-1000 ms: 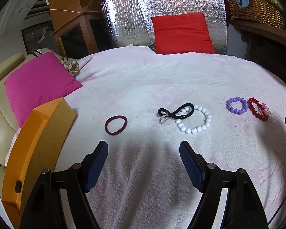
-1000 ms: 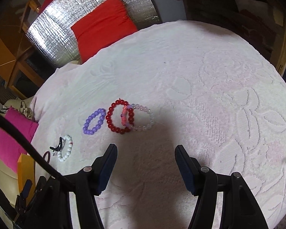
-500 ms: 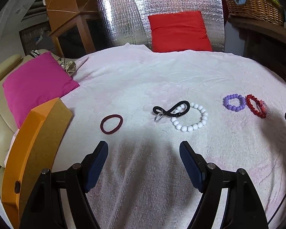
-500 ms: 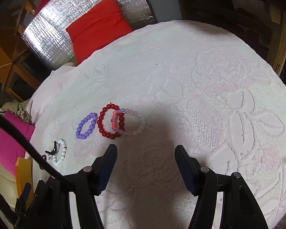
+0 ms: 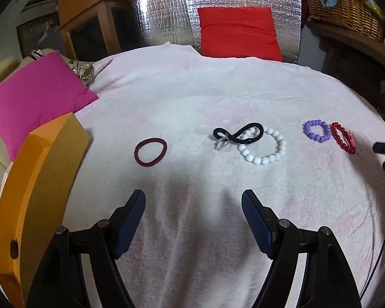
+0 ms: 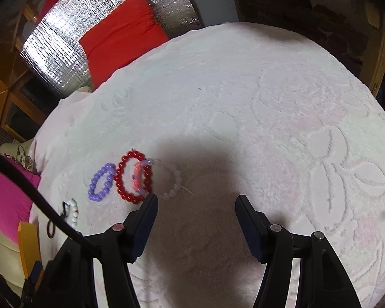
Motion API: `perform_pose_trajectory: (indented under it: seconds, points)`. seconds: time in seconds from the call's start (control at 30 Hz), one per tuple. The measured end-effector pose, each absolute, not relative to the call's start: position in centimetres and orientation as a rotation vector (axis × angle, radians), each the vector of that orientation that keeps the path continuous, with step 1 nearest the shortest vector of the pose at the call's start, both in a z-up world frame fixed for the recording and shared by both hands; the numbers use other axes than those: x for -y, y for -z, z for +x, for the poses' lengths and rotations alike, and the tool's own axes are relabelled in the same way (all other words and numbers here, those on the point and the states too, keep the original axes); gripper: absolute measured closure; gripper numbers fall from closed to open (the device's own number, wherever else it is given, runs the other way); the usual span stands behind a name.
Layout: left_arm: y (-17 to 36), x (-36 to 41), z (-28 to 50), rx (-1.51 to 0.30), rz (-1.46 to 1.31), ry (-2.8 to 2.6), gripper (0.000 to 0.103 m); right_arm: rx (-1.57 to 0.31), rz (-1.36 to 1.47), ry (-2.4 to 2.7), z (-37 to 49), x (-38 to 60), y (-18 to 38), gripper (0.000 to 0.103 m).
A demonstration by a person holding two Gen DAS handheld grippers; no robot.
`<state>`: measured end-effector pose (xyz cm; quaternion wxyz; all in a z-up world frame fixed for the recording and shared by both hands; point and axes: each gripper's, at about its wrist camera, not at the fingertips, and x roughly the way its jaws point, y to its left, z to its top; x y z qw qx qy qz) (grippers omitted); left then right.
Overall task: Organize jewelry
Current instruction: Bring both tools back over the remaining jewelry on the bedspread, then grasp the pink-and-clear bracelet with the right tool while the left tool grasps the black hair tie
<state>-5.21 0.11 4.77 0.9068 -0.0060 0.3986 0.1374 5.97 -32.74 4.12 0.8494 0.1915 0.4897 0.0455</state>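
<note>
Right gripper hanging nearest the red-bracelet cluster, which is lying just ahead and to the left of its fingers

The right gripper is holding its jaws apart with nothing between them, pointing down at the pale bedspread. The red bead bracelet is lying just beyond its left fingertip, overlapping a small pink band and a clear bead bracelet, with the purple bead bracelet just to the left of the red one. The cluster's long axis is running left to right, so a reach would likely be calling for a shift left and slightly farther. The left gripper is also standing apart and empty, facing the white bead bracelet and black hair tie ahead, with the maroon hair tie to the far left of it; the red cluster is sitting well to its right.
</note>
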Motion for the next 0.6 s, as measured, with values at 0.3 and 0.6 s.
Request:
perform_pose_trajectory:
  seconds: [0.3, 0.6]
  points:
    - [-4.4, -2.4, -2.9, -0.823, -0.080, -0.199, 0.025, -1.016, 0.457, -0.160, 8.2, 30.1, -4.2, 0.042]
    - [-4.6, -4.1, -0.7, -0.798, -0.156, -0.138, 0.028, -1.035, 0.297, -0.104, 10.1, 26.6, -2.6, 0.072]
